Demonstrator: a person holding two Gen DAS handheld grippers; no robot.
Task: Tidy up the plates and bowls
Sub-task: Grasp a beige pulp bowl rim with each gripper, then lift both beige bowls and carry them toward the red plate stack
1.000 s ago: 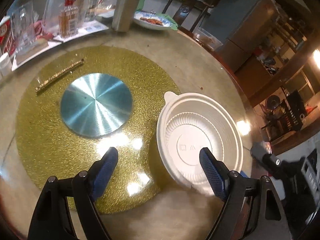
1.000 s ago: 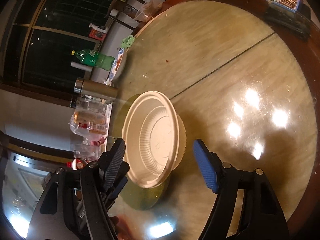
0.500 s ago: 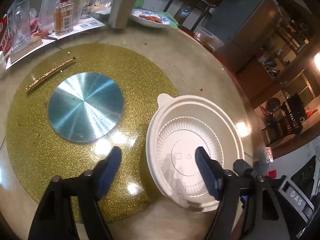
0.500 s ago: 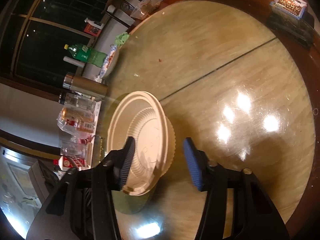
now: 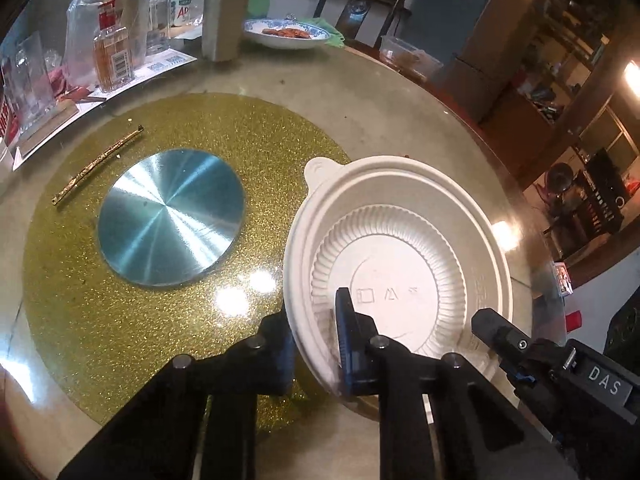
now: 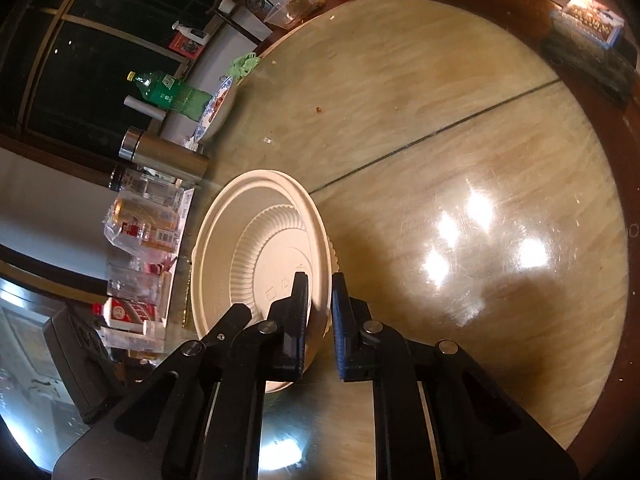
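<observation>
Bowl [image 5: 400, 248] rim's thin: your left gripper [image 5: 316, 340] and right gripper [image 6: 320, 308] jaws just closed, pinching it. Uneven lifting could buckle it or let it slip onto the desk [image 6: 460, 128].

A round, glossy wood-grain counter [image 6: 460, 152] with a dark reddish rim fills most of the right wrist view, bright lamp reflections [image 6: 480, 204] glaring at its right centre. In the upper left, dark window panes [image 6: 80, 60] show night outside. In the left wrist view's upper right stand a grey cabinet [image 5: 492, 40] and cluttered shelves [image 5: 560, 92].
</observation>
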